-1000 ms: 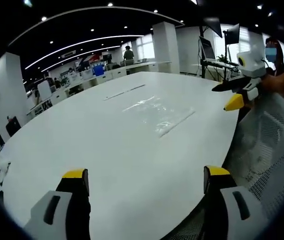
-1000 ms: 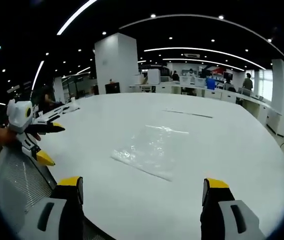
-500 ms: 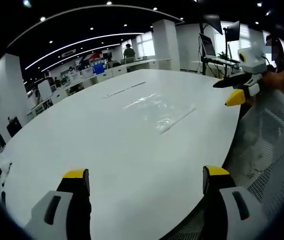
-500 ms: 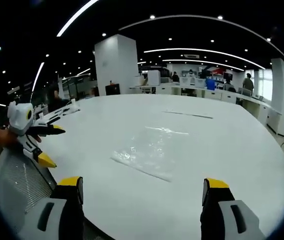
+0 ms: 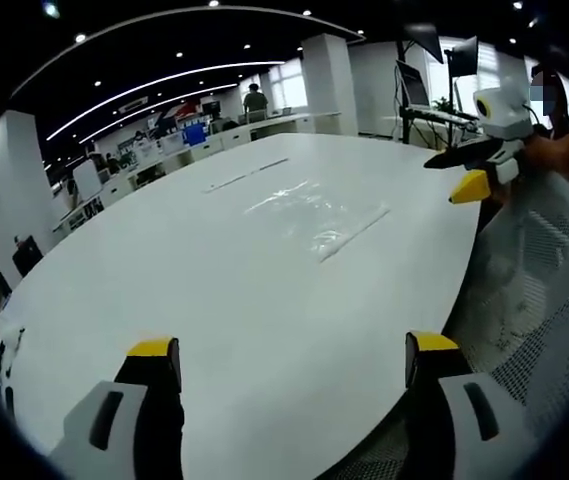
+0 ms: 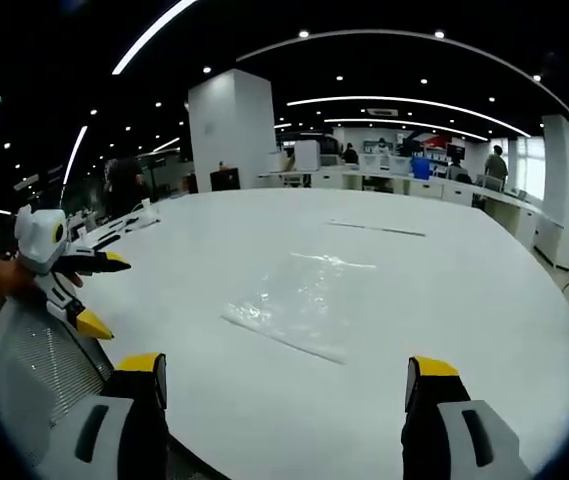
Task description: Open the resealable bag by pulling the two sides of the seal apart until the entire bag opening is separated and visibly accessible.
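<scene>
Both views low at counter point(image 5: 214, 290) edge, well back, facing across it from opposite sides; shared: bag point(image 6: 294, 305), counter top.

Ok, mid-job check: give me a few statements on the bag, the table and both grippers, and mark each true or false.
1. The clear plastic resealable bag lies flat on the white oval table. True.
2. The right gripper is clamped on the bag's seal. False: its jaws stand open, short of the bag, holding nothing.
3. The left gripper is open with only bare table between its yellow-tipped jaws. True.
4. The bag hangs in the air between both grippers. False: neither gripper touches it.
5. A grey mesh chair back sits at the table's edge near the grippers. True.
</scene>
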